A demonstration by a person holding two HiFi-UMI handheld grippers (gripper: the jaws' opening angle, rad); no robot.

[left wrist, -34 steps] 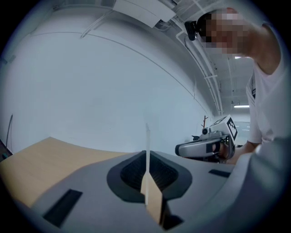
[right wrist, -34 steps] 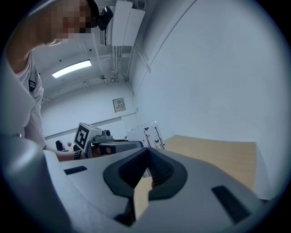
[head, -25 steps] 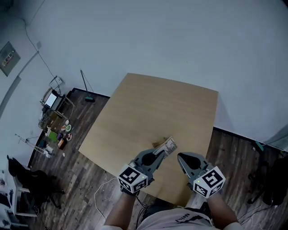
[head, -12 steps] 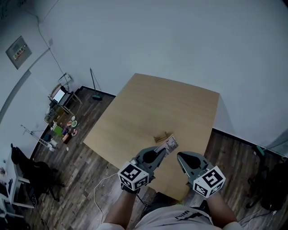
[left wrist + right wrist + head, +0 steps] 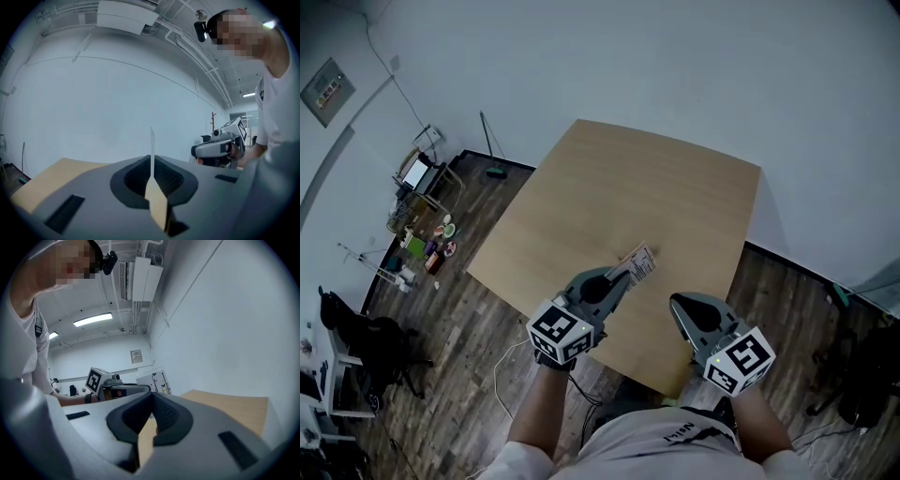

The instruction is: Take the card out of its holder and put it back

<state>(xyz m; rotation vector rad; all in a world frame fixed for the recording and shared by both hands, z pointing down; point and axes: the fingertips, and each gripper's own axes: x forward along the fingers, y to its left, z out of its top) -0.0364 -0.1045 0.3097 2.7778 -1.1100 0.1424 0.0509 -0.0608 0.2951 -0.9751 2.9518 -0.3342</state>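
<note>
**Card held in left gripper, above the table's near half**

Head view: we see the left gripper (image 5: pixel 623 276) reaching out over a light wooden square table (image 5: pixel 656 178). A small white printed card (image 5: pixel 641 262) sticks out past its jaw tips. The card hangs above the near half of the tabletop and tilts up and to the right, away from the person. We cannot tell from here whether it touches the wood.

Left gripper view: the left gripper (image 5: pixel 153 164) has its jaws pressed onto the card (image 5: pixel 152 140). The card shows edge-on as a thin pale strip standing straight up from between the dark ribbed pads. Below the clamp a narrow tan wedge shows in the gap between the jaw bodies. The table (image 5: pixel 42 176) runs off to the lower left.

Right gripper (image 5: pixel 679 327): it is held over the near right edge of the table, beside the left one and apart from it. It is clear of the card.

Right gripper view: the right gripper (image 5: pixel 151 397) has its jaw tips brought together with nothing caught between them. Only a sliver of tan shows lower down between the jaw bodies. The table (image 5: pixel 234 404) lies to the right.

Surroundings: a pale wall (image 5: pixel 675 66) rises behind the table. A dark plank floor (image 5: pixel 478 319) runs round it.
</note>
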